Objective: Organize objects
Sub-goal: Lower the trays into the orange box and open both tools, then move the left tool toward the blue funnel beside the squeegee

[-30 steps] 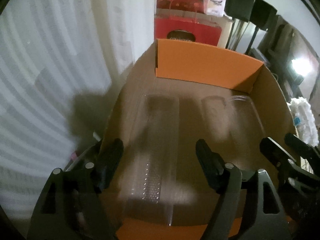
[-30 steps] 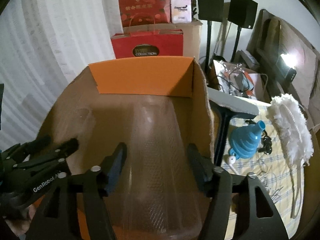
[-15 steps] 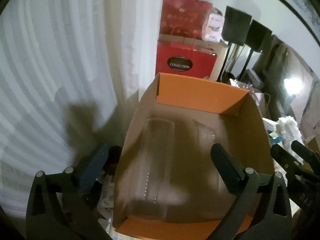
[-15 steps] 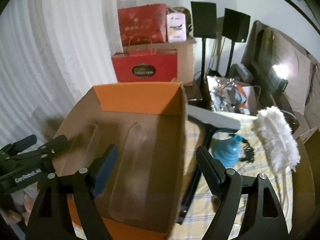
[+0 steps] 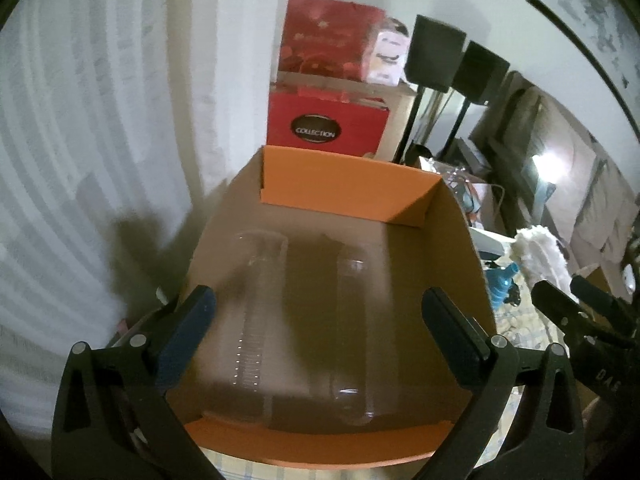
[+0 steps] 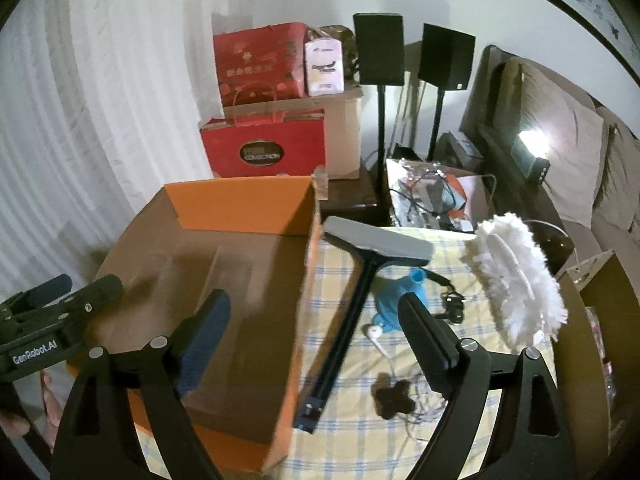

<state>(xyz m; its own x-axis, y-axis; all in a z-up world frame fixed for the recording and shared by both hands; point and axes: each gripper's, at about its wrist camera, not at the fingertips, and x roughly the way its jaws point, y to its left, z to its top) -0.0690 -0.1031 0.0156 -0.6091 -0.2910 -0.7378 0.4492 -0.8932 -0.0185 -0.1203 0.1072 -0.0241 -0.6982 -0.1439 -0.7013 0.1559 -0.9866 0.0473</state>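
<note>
An open orange cardboard box [image 5: 344,188] [image 6: 240,212] stands on a checked tablecloth; clear plastic containers [image 5: 260,304] lie flat inside it. My left gripper [image 5: 316,324] is open and empty above the box's near end. My right gripper [image 6: 316,332] is open and empty, over the box's right wall. To the right of the box lie a squeegee with a grey blade and black handle [image 6: 352,300], a blue funnel [image 6: 394,292], a white fluffy duster [image 6: 516,276], white earphones [image 6: 376,336] and a small black cross-shaped object [image 6: 394,398].
White curtains [image 6: 80,100] hang at the left. Red gift bags [image 6: 264,152] and speaker stands [image 6: 380,80] are behind the box. A cluttered side table [image 6: 436,196] and a sofa [image 6: 560,128] are at the right. A cardboard piece [image 6: 592,292] stands at the table's right edge.
Both grippers have pulled back and up from inside the box and opened wider. The right gripper has swung rightward, bringing the squeegee, funnel and duster into view.
</note>
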